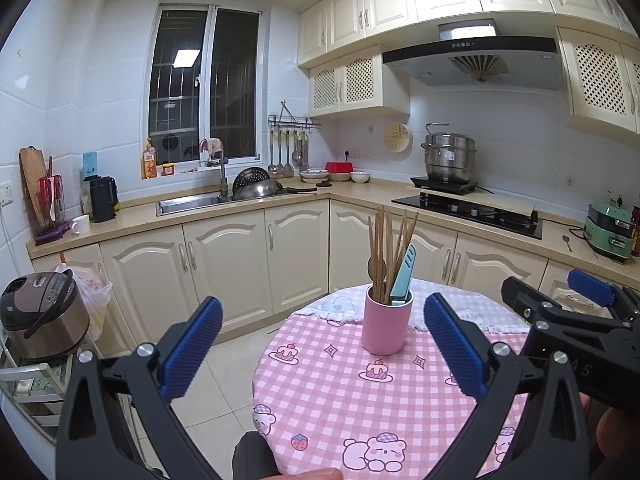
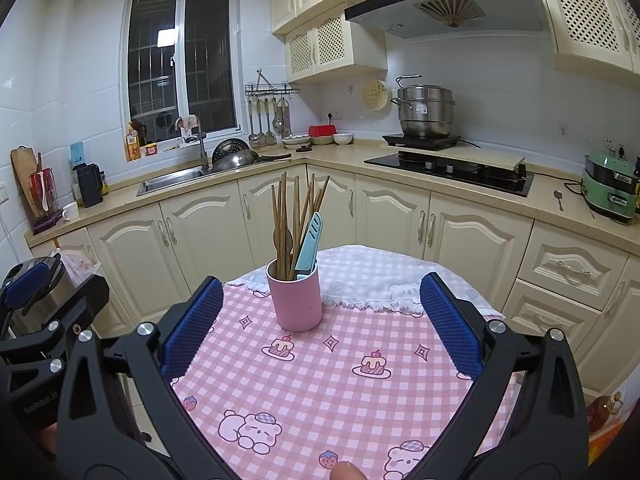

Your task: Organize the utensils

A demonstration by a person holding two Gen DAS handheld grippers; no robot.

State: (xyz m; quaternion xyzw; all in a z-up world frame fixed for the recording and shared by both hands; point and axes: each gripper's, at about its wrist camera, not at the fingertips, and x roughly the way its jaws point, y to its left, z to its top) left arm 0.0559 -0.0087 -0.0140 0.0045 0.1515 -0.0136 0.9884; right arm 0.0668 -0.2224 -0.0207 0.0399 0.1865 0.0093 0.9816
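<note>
Nearest to me, both tools hang above the near edge of a small round table [image 2: 400,420] covered in a pink checked cloth printed with bears and cakes. My left gripper [image 1: 322,340], black-framed with ribbed blue pads, has its jaws spread wide and holds nothing. My right gripper [image 2: 322,322], the same build, is equally wide apart and empty. Each tool shows at the edge of the other's view, so they sit side by side, near each other.

Further in, toward the table's far half, stands a pink cylindrical utensil holder [image 1: 386,322], upright, just in front of a white fringed cloth [image 2: 400,276] laid over the far side. Inside it lean a bundle of wooden chopsticks [image 1: 390,240], what looks like a wooden spoon [image 1: 377,269], and a light blue sheathed knife [image 1: 404,274]. I see no loose utensils on the table, so I judge the sorting is either done or about to begin from the holder.

If I pick from it, I would steady the holder with one tool and pinch a single item high up, lifting straight to avoid tipping it.

Beyond are cream kitchen cabinets [image 1: 224,264], a steel sink [image 1: 188,202] and a black hob [image 2: 452,172].
</note>
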